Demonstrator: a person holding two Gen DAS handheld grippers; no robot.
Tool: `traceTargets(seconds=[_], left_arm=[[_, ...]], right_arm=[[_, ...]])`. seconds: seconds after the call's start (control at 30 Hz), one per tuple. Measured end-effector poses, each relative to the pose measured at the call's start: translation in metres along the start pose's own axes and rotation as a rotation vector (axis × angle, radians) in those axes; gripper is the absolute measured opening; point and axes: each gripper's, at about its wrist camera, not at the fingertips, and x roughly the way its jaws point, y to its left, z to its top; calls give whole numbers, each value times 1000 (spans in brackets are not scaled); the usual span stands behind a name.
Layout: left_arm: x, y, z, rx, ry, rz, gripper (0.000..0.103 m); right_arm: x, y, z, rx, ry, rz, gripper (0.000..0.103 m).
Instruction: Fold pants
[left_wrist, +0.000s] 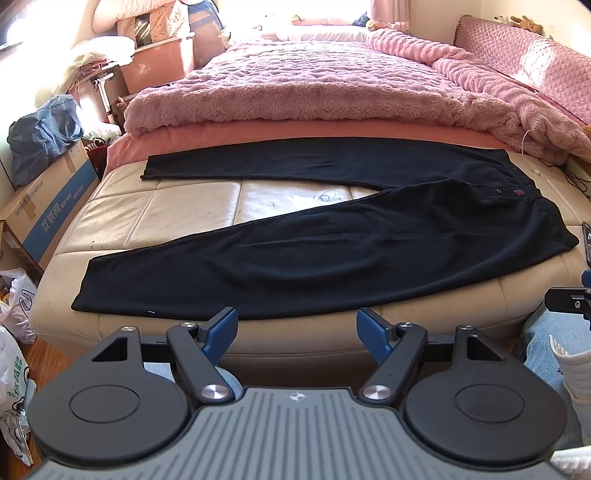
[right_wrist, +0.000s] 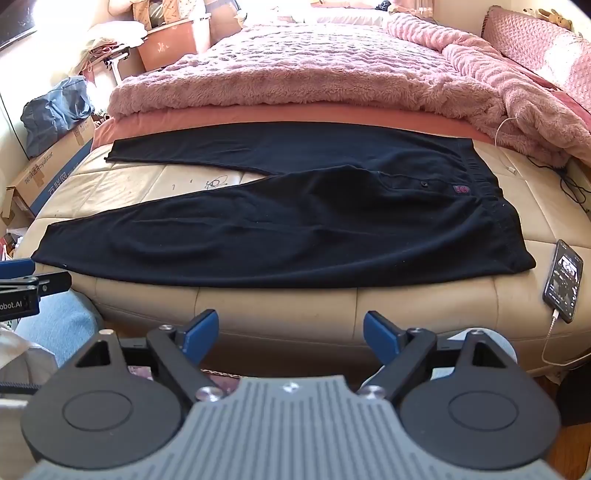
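A: Black pants (left_wrist: 332, 251) lie flat on the beige ottoman (left_wrist: 184, 206), legs splayed toward nine o'clock.

B: Left claw (left_wrist: 297, 328), right claw (right_wrist: 290, 330): both gape wide, empty, short of the near hem.

Both your grippers spread wide, gripping nothing

Your left gripper (left_wrist: 297, 326) and right gripper (right_wrist: 290, 330) tilt downward side by side, jaws fully apart with blue pads (left_wrist: 221, 328) bare; your denim-clad leg (right_wrist: 55, 317) shows between them.
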Motion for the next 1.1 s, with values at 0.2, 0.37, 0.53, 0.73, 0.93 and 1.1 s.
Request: traceTargets(seconds=[0.2,0.37,0.53,0.73,0.93,1.1], left_arm=[[3,-3,-4,-1,1,-1,86],[2,-3,-4,-2,1,0,86],[2,-3,-4,-2,2,0,86],[2,-3,-4,-2,3,0,86],[2,-3,-4,-2,2,-1,86],[2,-3,-4,-2,3,-1,86]], right_arm=[[0,0,0,0,1,-1,82],[0,1,0,0,2,0,82],[0,1,0,0,3,0,82],[0,1,0,0,3,0,82],[1,1,0,0,4,0,82],[0,1,0,-1,4,-1,82]])
